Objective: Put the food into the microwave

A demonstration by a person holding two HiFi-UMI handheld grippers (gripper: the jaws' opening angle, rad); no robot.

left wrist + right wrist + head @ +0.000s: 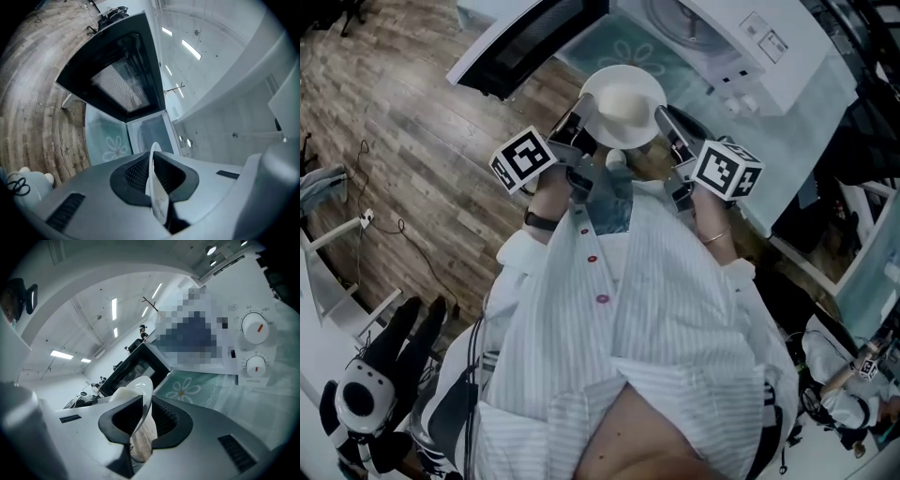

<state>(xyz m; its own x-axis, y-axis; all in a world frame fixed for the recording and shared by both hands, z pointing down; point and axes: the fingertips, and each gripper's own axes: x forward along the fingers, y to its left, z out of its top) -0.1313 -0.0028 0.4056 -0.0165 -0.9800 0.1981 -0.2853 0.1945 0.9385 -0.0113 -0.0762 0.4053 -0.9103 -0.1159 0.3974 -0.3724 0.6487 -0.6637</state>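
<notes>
Bowl (623, 98) up off the bench (623, 49), carried between both grippers just short of the open microwave (750, 42), door (520, 47) swung wide to the left. Pale food (628, 111) heaped in the middle. Left gripper (153, 171) clamped on the left rim, fingers (136, 173) closed with the thin white edge sandwiched between ribbed pads. Right gripper (143, 420) likewise shut on the opposite rim.

Probably glazed ceramic or hard plastic: stiff, smooth, likely slippery under the pads, and apt to chip or crack from a drop or a knock on the microwave frame. Modest weight by the look, yet hung from two narrow pinches at the edge, so prone to tip with any sag on one side. Best taken as now: opposite points of the rim, pads well over the lip, both sides level, no contact with the food. Food loose-looking, so likely to slide on a tilt.

Hidden or unclear:
- Kind of food not to be made out, just a pale mound.
- Underside of bowl unseen.
- Microwave cavity cut off at the top of the head view, turntable (675, 23) only partly shown.
- Brownish mottling deep between the right fingers: stain, pattern or shadow, impossible to say.
- Depth of grip past the lip hard to judge.
</notes>
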